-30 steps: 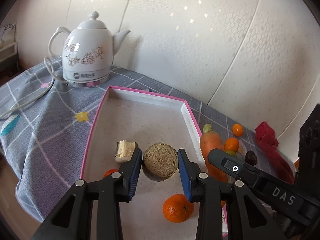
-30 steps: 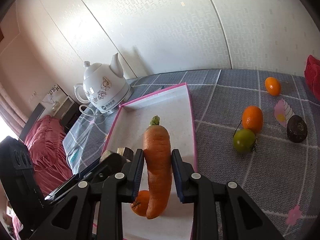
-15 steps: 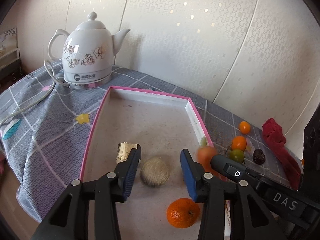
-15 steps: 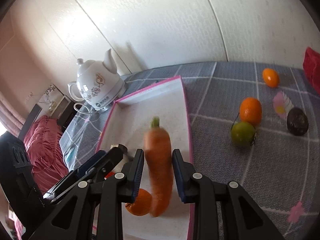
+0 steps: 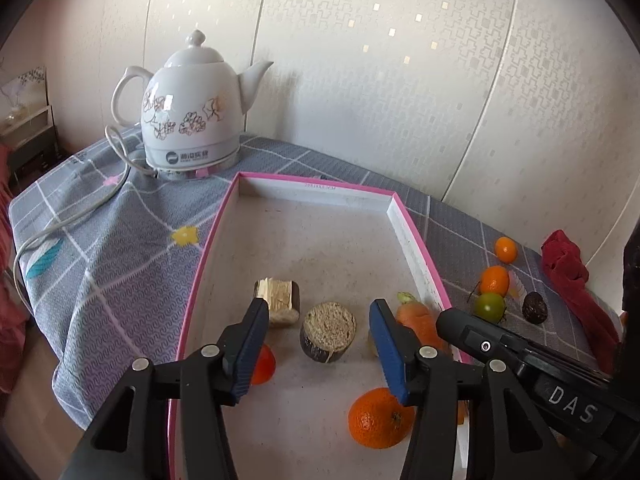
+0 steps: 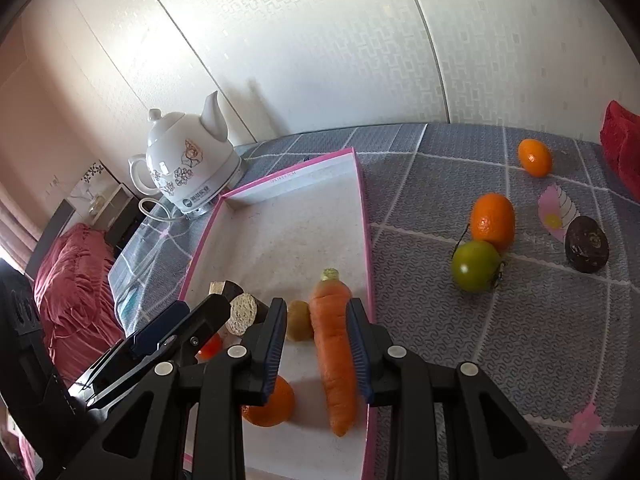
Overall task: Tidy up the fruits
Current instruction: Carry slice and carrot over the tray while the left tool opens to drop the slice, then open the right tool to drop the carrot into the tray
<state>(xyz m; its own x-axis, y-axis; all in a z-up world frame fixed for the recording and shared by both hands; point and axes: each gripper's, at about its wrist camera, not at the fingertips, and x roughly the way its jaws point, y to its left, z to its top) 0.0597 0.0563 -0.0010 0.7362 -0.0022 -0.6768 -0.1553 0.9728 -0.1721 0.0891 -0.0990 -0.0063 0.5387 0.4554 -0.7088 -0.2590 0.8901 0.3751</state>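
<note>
My left gripper [image 5: 318, 342] was opening, its pads clear of the brown round [image 5: 329, 332] sitting in the tray [image 5: 414, 248]. My right gripper [image 6: 317, 346] sat narrowly parted around the carrot [image 6: 334, 344], also in the tray; grip unclear.

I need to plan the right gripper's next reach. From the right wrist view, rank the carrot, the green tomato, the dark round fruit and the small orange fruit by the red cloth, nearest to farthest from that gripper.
1. Carrot: between the right gripper's fingers, in the tray.
2. Green tomato: on the cloth, right of the tray.
3. Dark round fruit: farther right.
4. Small orange fruit: far back, near the red cloth.
</note>
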